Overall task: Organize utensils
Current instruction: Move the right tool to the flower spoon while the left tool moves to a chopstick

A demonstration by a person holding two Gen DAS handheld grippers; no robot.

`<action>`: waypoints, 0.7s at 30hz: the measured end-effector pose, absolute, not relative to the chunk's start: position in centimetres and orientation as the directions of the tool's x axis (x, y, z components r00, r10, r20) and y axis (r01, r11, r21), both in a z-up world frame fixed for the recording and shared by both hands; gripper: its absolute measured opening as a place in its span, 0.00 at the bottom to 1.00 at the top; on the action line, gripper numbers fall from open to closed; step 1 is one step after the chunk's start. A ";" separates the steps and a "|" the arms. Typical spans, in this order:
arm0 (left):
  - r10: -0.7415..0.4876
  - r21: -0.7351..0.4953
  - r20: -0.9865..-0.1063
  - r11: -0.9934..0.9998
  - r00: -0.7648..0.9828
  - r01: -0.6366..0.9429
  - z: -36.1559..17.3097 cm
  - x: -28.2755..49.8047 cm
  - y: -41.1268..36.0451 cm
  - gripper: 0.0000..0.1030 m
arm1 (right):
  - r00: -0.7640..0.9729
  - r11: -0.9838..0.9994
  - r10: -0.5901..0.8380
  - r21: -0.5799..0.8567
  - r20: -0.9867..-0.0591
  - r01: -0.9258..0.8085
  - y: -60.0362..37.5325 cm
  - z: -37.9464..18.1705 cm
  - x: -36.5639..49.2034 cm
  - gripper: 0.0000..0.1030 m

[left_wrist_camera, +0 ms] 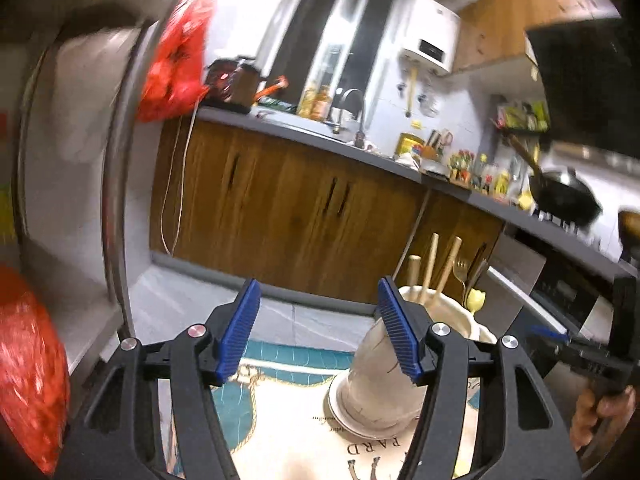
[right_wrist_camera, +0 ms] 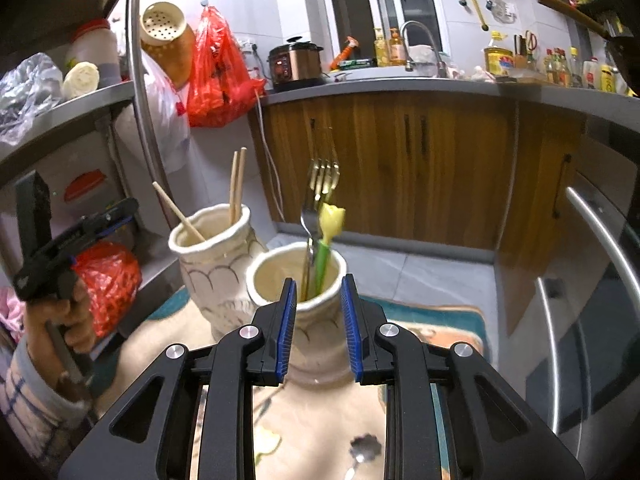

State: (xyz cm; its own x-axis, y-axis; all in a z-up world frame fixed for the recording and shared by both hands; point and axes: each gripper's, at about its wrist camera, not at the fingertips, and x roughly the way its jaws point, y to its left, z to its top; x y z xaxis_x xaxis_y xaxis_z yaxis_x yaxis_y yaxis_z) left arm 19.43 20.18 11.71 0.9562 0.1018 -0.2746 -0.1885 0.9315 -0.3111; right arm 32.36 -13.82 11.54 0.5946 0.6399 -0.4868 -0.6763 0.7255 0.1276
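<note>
Two cream ceramic holders stand on a printed table mat. In the right wrist view, the left holder (right_wrist_camera: 216, 256) holds wooden chopsticks (right_wrist_camera: 237, 184); the nearer holder (right_wrist_camera: 298, 280) holds a metal fork (right_wrist_camera: 318, 196) and a green utensil with a yellow tulip top (right_wrist_camera: 330, 232). My right gripper (right_wrist_camera: 319, 324) is open and empty, just in front of the nearer holder's rim. A flower-headed spoon (right_wrist_camera: 364, 450) and a yellow-green piece (right_wrist_camera: 266, 446) lie on the mat below it. My left gripper (left_wrist_camera: 316, 332) is open and empty, left of and above a holder (left_wrist_camera: 380, 384). Chopsticks (left_wrist_camera: 434, 268) show behind.
Wooden cabinets (right_wrist_camera: 400, 160) under a grey counter with sink, rice cooker (right_wrist_camera: 296, 62) and bottles lie ahead. A steel shelf rack (right_wrist_camera: 68, 112) with red bags stands at left. An oven with steel handles (right_wrist_camera: 600, 232) is at right. The table mat (right_wrist_camera: 440, 328) ends near the tiled floor.
</note>
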 end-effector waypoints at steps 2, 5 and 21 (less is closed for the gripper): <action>0.103 -0.323 -0.280 0.926 0.954 -0.195 11.5 18.9 20.8 0.59 | 0.601 0.730 0.637 0.126 -0.483 -0.672 -14.5 11.6 31.9 0.24; 0.098 -0.319 -0.283 0.929 0.954 -0.189 11.1 18.0 20.7 0.59 | 0.605 0.735 0.630 0.122 -0.486 -0.667 -15.3 11.3 31.4 0.24; -0.074 -0.199 -0.475 0.980 0.877 -0.025 6.5 17.7 11.9 0.48 | 0.509 0.770 0.535 0.141 -0.674 -0.622 -18.2 3.4 29.8 0.24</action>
State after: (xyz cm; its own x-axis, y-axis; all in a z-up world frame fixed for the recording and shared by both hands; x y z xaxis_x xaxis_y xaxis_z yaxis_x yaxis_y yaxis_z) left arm 17.68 11.85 6.52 0.8770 -0.0740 -0.4747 -0.0249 0.9798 -0.1986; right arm 29.85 -18.24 3.43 0.5094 0.5347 -0.6742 -0.6224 0.7700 0.1405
